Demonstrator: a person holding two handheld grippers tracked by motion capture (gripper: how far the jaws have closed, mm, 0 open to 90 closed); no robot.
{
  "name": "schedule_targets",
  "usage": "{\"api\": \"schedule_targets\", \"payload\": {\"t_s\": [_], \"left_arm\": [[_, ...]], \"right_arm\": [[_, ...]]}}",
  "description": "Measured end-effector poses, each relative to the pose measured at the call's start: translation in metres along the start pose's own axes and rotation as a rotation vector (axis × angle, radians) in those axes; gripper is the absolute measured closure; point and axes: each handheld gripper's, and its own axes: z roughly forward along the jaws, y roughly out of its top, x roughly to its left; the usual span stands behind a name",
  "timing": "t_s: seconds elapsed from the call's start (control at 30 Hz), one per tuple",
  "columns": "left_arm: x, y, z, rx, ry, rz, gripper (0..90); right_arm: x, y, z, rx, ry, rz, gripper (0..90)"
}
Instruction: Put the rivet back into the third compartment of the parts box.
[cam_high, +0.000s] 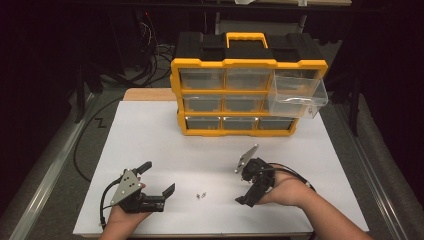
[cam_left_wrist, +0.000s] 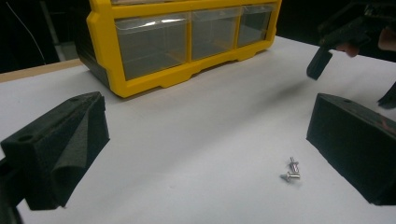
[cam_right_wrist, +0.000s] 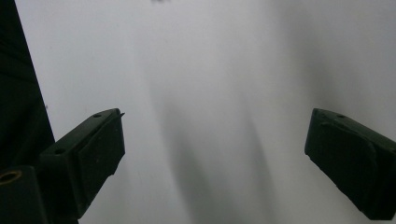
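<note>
Both grippers stand spread wide with nothing between their jaws: the left gripper (cam_high: 156, 178) rests low at the near left of the white table (cam_high: 150, 130), and the right gripper (cam_high: 242, 190) points steeply down at the near right, its jaws gaping over bare surface in the right gripper view.

Largest in the scene is the yellow drawer cabinet (cam_high: 248, 97) at the far centre. Its top-right clear drawer (cam_high: 297, 95) is pulled out and hangs past the frame, tilted toward the right. A high swing of the right hand toward the cabinet could, I judge, knock that drawer loose or spill whatever lies in it; the contents are too small to tell.

Between cabinet and grippers the table is wide and open, with free room on every side of the hands. Its near edge runs just under both wrists, so anything flicked nearward could roll off.

Smallest, and the thing being worked for, are the two little screws (cam_high: 201, 195) lying close together near the middle, between the grippers and nearer the right jaw in the left gripper view (cam_left_wrist: 290, 170). They are tiny, round and shiny: broad foam pads may skid them away or catch only one. A slanted closing would likely push them rather than pinch them.
</note>
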Motion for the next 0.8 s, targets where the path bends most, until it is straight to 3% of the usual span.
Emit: {"api": "schedule_targets", "payload": {"t_s": [0.23, 0.57, 0.8], "left_arm": [[0.0, 0.0, 0.0, 0.0, -0.003, 0.0, 0.3], [0.0, 0.0, -0.001, -0.008, -0.004, -0.007, 0.3], [0.001, 0.0, -0.002, -0.007, -0.003, -0.004, 0.3]], "right_arm": [[0.018, 0.03, 0.029, -0.021, 0.064, -0.051, 16.6], [0.034, 0.067, 0.053, -0.055, 0.098, -0.099, 33.7], [0.037, 0.082, 0.061, -0.073, 0.103, -0.114, 57.7]]}}
